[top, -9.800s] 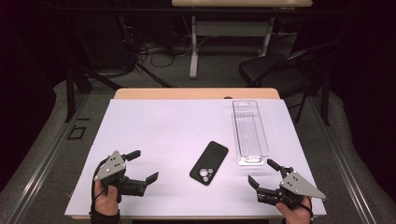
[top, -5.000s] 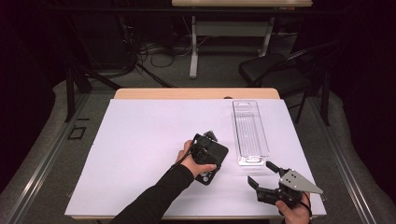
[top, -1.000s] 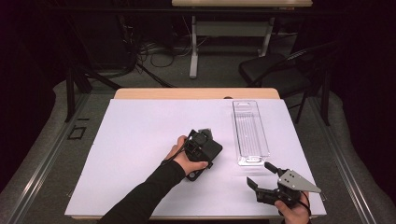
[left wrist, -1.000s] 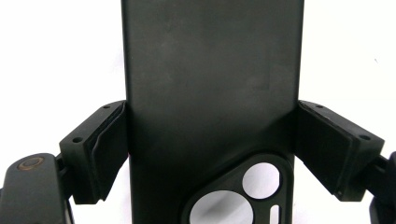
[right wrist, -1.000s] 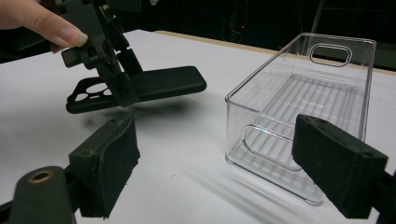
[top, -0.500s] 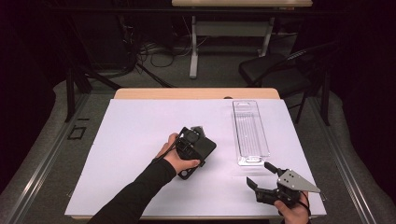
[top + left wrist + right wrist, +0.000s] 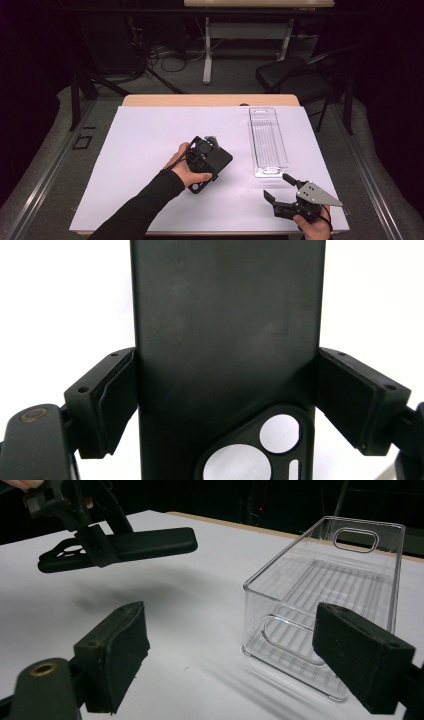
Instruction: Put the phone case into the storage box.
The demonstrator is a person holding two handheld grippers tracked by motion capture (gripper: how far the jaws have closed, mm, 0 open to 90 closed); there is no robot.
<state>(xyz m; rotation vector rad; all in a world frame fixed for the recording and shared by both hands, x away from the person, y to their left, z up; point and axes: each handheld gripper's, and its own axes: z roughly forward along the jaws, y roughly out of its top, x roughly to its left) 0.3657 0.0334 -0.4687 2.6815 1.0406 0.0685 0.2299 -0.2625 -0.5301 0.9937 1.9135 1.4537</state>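
A black phone case (image 7: 219,161) with camera cutouts hangs just above the white table cover (image 7: 140,140), near the middle. My left gripper (image 7: 200,156) is shut on its long sides, and in the left gripper view the pads (image 7: 117,390) press against the case (image 7: 225,330). The right gripper view shows the case (image 7: 150,541) held level in the air with its shadow below. My right gripper (image 7: 276,185) rests open at the front right with nothing between its jaws (image 7: 250,645). A clear plastic bin (image 7: 268,142) stands empty just beyond it.
The clear bin (image 7: 325,595) lies lengthwise along the right side of the table. The table's wooden far edge (image 7: 210,100) shows behind the cover. A black chair (image 7: 295,75) and a second table's legs (image 7: 207,50) stand farther back.
My left gripper left the front left, reached the phone case lying mid-table, shut on it and lifted it. In the last second it shifted slightly left. The right gripper hardly moved.
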